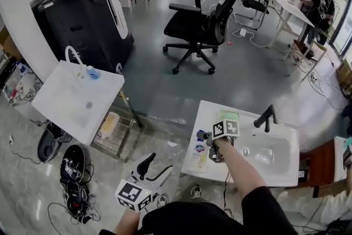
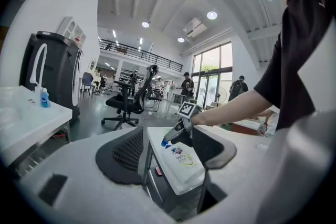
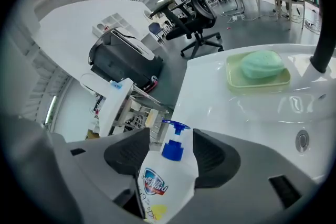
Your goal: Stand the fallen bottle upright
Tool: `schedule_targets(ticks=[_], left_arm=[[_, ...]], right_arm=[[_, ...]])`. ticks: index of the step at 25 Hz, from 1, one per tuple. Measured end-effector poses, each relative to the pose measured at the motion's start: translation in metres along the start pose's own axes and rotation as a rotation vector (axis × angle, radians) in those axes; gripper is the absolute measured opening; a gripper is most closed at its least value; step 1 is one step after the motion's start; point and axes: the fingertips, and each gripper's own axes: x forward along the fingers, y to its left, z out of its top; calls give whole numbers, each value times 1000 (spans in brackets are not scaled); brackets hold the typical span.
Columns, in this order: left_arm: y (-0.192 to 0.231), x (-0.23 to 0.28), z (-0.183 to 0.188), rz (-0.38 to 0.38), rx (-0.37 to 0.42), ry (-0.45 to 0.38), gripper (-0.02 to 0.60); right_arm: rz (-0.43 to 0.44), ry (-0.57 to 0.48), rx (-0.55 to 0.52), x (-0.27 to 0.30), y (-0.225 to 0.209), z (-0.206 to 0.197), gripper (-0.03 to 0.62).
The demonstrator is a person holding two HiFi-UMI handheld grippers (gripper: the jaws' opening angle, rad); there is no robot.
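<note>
A white pump bottle (image 1: 198, 156) with a blue pump head lies on its side on the left end of a white washbasin (image 1: 286, 175). My right gripper (image 1: 207, 145) is tilted down over it. In the right gripper view the bottle (image 3: 161, 178) lies between the wide-spread pads (image 3: 127, 156) of my right gripper (image 3: 168, 157), its pump pointing away from the camera; I see no squeeze on it. My left gripper (image 1: 152, 165) hovers low at the bottom left, off the basin, open and empty. From the left gripper view, the bottle (image 2: 181, 156) and right gripper (image 2: 175, 137) show between its jaws.
A green soap on a pale green dish (image 1: 229, 116) and a black faucet (image 1: 266, 117) stand at the basin's back. A second white washbasin (image 1: 76, 100) stands to the left, a black machine (image 1: 82, 14) behind it. A black office chair (image 1: 202, 23) stands further back.
</note>
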Motion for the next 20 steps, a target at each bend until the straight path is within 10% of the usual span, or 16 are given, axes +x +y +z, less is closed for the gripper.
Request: schedule_targets(ticks=[20], left_arm=[[21, -15, -6, 99, -4, 11, 305]], right_arm=[[9, 47, 132, 32, -21, -5, 156]])
